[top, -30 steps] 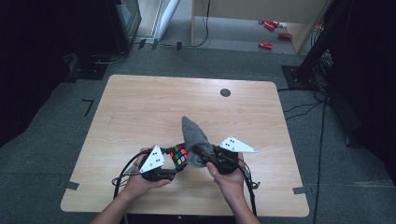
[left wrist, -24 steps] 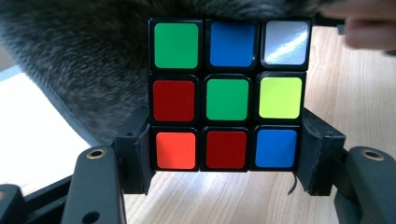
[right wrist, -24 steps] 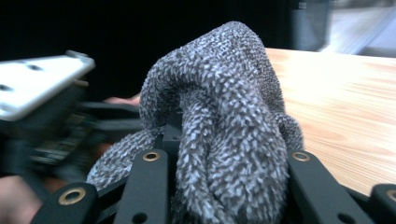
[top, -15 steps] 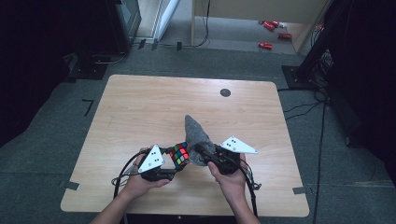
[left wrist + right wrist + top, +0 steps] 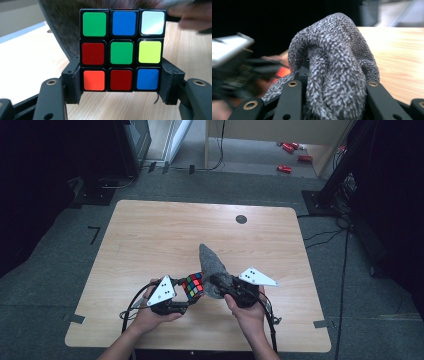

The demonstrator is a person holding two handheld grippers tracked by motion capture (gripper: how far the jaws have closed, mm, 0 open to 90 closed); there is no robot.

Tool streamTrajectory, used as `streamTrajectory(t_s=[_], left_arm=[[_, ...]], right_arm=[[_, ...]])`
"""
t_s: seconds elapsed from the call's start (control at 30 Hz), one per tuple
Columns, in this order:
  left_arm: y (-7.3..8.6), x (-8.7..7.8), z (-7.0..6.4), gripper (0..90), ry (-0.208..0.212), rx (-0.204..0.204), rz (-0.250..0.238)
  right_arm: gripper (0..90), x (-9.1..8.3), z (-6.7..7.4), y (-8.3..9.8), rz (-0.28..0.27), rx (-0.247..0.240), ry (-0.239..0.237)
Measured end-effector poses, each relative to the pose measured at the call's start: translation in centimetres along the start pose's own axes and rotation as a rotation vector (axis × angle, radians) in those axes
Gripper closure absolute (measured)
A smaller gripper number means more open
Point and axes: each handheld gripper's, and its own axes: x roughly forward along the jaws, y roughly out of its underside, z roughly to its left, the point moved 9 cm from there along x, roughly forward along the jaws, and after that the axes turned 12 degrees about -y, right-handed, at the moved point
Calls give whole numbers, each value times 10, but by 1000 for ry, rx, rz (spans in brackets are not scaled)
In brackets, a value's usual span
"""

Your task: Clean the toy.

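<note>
left gripper clamps the puzzle cube by its sides, raised near the table's front edge. right gripper is pinched on the grey cloth, touching the cube. wiping step judged underway; next, draw cloth across a face

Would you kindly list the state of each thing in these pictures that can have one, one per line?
Puzzle cube: scrambled, clamped by its bottom layer, held above the table.
Grey cloth: bunched up, gripped at one end, pressed against the cube's far side.
Left gripper: shut on the cube.
Right gripper: shut on the cloth.
Table: bare wood around the work.
</note>
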Motion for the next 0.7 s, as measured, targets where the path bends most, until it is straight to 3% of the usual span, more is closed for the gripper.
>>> streamTrajectory(t_s=[0.07, 0.17, 0.27, 0.4, 0.47, 0.53, 0.67, 0.7], left_arm=[[1, 1, -5, 346, 10, 3, 2], [-4, -1, -7, 346, 17, 2, -22], [-6, -5, -3, 346, -4, 1, -44], [-9, -8, 4, 346, -17, -21, -62], [-8, -7, 6, 346, -30, -26, -54], [-6, -5, 7, 346, -40, -23, -38], [-8, -4, 1, 346, -25, -26, -50], [-9, -5, 0, 347, -19, -22, -58]], right_arm=[[656, 4, 17, -4, -1, -30, -53], [653, 11, 26, 0, 35, -80, -52], [651, 9, 15, 4, 13, -37, -39], [659, 0, -6, 5, 23, -19, 55], [660, -4, -7, 2, 14, -5, 67], [660, -4, 2, -3, 9, -10, 52], [658, 5, 29, -8, 17, -78, -20], [658, 7, 31, -6, 27, -95, -16]])
